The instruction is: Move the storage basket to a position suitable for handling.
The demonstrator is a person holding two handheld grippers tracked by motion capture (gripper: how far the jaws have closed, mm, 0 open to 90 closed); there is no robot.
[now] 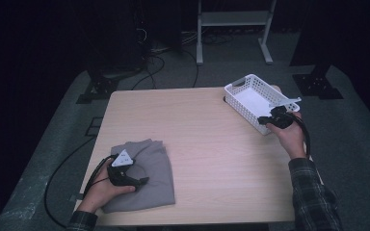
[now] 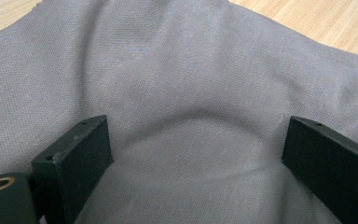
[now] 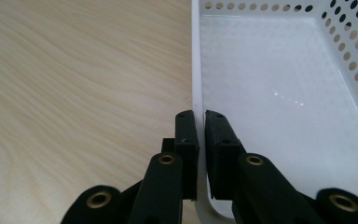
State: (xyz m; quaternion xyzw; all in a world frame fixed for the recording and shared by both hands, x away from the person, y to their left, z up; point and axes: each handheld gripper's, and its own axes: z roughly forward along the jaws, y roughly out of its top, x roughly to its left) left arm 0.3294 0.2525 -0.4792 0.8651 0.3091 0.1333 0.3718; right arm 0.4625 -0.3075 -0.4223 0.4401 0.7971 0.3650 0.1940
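Observation:
A folded grey cloth (image 1: 151,185) lies at the table's near left. My left gripper (image 1: 143,181) rests on top of it, held by a hand. In the left gripper view its jaws stand wide apart over the cloth (image 2: 182,70), and the left gripper (image 2: 196,140) is open with nothing pinched. A white perforated basket (image 1: 243,111) sits empty at the far right corner. My right gripper (image 1: 266,120) is at its near end. In the right gripper view the right gripper (image 3: 200,122) is shut on the basket's side wall (image 3: 196,56), one jaw outside and one inside.
The light wooden table (image 1: 202,144) is bare between the cloth and the basket. The basket stands close to the table's right edge. Black cables (image 1: 62,168) trail off the left side, and dark stands and a white frame are on the floor beyond.

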